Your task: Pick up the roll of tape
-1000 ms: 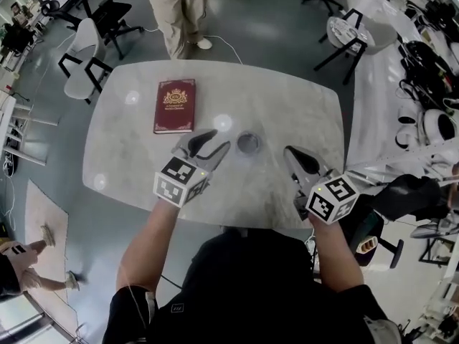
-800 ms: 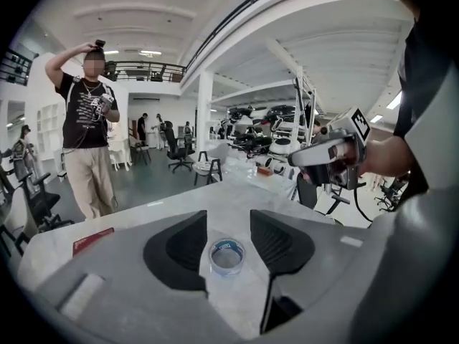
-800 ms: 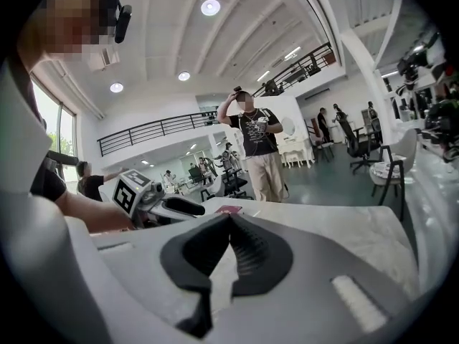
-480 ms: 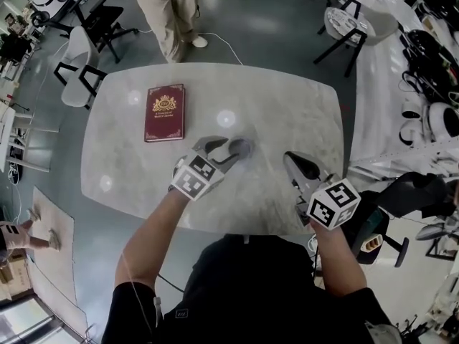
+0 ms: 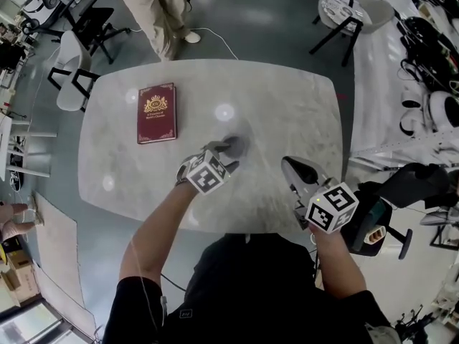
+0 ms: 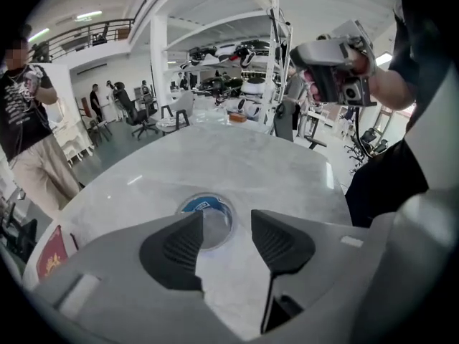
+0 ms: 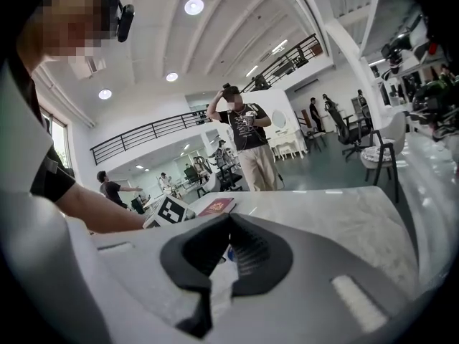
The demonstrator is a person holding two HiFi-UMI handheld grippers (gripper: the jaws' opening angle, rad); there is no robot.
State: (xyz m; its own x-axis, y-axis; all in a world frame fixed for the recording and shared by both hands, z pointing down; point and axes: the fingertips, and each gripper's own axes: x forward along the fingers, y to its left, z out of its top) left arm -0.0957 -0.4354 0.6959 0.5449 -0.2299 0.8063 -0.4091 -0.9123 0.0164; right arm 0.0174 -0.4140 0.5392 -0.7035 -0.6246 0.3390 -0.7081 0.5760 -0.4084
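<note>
**Head view.** The grey marbled worktop (image 5: 287, 113) carries a dark red book (image 5: 156, 112) at its left. The book's long axis runs away from the person, and its cover bears a gold crest with lettering too small to read. The left tool (image 5: 231, 147) is angled down near the worktop's middle. The roll of tape (image 5: 237, 145) lies right at its tips, blurred and largely covered. The right tool (image 5: 289, 167) is well apart from it, at the near right edge, its jaws drawn to one point. A bystander (image 5: 154, 6) stands beyond the far edge.

**Left gripper view.** This view shows what the head view cannot. The left tool (image 6: 226, 221) is released, jaws spread wide, pads touching nothing. The roll of tape (image 6: 211, 213) lies flat on the worktop just ahead of the jaw tips, partly behind the left-hand one. It is clear, its hole faces up and its axis is upright. Being round, it has no long axis across the surface. A blue label lines its core, but the print is illegible. The right tool (image 6: 333, 63) shows at upper right, and a corner of the book (image 6: 49, 256) at lower left.

**Right gripper view.** The right tool (image 7: 229, 224) is clenched, tips meeting, with nothing gripped. Beyond it are the left tool's marker cube (image 7: 171, 212), the book (image 7: 217, 206) and the bystander (image 7: 247, 149). The roll cannot be made out with certainty here.
</note>
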